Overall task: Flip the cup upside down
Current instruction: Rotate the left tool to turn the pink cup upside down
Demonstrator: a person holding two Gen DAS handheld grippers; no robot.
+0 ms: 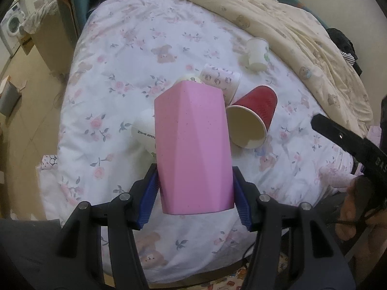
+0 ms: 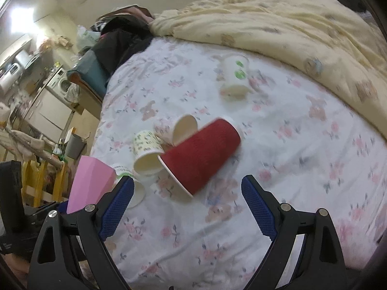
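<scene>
Left gripper (image 1: 196,193) clamped on the pink faceted cup (image 1: 193,149), held above the floral bedsheet (image 1: 116,55) near the cup pile. Right gripper (image 2: 187,207) spread apart, empty, over the red paper cup (image 2: 200,154) (lying on its side). Risks: pads grip only the cup's near end, so rotating could let it slip; setting it down on soft bedding may tip it into the red cup.

Faceted cup (image 1: 193,149) between left gripper (image 1: 194,200) pads, above bedsheet (image 1: 116,72). Ribbed cup (image 1: 251,118) on side just right of it, patterned cup (image 1: 221,79) behind. Lone cup (image 1: 257,53) farther back, near duvet (image 1: 290,24). Right gripper (image 2: 187,205) over sheet, nothing between fingers.
</scene>
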